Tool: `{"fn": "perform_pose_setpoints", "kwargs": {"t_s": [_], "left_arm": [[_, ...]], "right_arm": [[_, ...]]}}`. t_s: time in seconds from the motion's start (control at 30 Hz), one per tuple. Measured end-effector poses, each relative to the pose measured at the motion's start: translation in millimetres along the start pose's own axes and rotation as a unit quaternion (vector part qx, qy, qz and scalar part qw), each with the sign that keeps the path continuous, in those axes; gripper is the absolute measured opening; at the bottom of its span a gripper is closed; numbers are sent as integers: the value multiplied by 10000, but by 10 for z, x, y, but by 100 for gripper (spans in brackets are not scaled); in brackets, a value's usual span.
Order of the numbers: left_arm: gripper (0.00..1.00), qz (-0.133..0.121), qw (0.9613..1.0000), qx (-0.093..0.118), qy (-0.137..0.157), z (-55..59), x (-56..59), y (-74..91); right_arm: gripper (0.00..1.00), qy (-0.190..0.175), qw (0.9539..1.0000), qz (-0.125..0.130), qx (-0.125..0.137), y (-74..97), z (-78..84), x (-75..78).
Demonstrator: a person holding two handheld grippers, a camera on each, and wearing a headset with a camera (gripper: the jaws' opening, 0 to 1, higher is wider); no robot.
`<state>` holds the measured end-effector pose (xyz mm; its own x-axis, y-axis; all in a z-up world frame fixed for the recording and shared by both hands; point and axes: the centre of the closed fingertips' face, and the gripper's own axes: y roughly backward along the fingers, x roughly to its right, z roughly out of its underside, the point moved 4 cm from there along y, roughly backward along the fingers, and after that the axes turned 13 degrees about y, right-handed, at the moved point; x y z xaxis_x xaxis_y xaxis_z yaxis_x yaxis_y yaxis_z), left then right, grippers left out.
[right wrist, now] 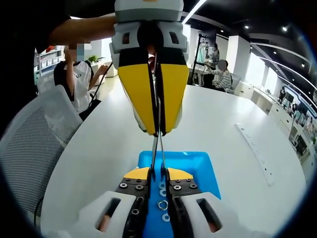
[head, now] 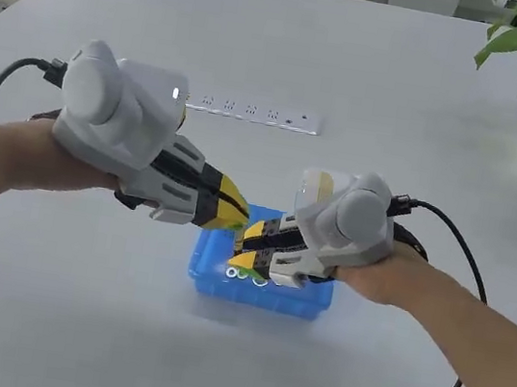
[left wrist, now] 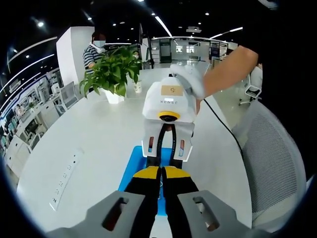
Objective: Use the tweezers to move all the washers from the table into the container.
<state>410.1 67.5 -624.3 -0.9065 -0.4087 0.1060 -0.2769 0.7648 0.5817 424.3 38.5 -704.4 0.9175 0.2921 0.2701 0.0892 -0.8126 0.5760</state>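
My left tool (right wrist: 157, 132) clamped on tweezers (right wrist: 156, 148), legs aimed down into blue container (right wrist: 198, 168) so any washer drops inside. My right tool (right wrist: 157, 174) straddles tweezer tips, jaws narrowly apart, likely to work legs; can't tell if pinching. Several washers (right wrist: 162, 204) lie in container on counter (head: 355, 72).

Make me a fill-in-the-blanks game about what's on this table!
1. The container is coloured ___.
2. The little metal rings lying in it are ___.
3. The left gripper is shut on the ___.
4. A white ___ strip lies on the table beyond the container.
Missing words: blue, washers, tweezers, power.
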Motion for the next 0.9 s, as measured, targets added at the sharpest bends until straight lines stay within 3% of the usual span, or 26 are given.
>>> {"fn": "perform_pose_setpoints", "kwargs": {"t_s": [0.43, 0.9], "left_arm": [[5, 103, 9998, -19, -142, -148, 219, 82], [5, 255, 9994, -75, -222, -119, 448, 119]], "right_arm": [[11, -92, 9995, 252, 149, 200, -141, -144], [7, -100, 9995, 280, 121, 282, -195, -373]]}}
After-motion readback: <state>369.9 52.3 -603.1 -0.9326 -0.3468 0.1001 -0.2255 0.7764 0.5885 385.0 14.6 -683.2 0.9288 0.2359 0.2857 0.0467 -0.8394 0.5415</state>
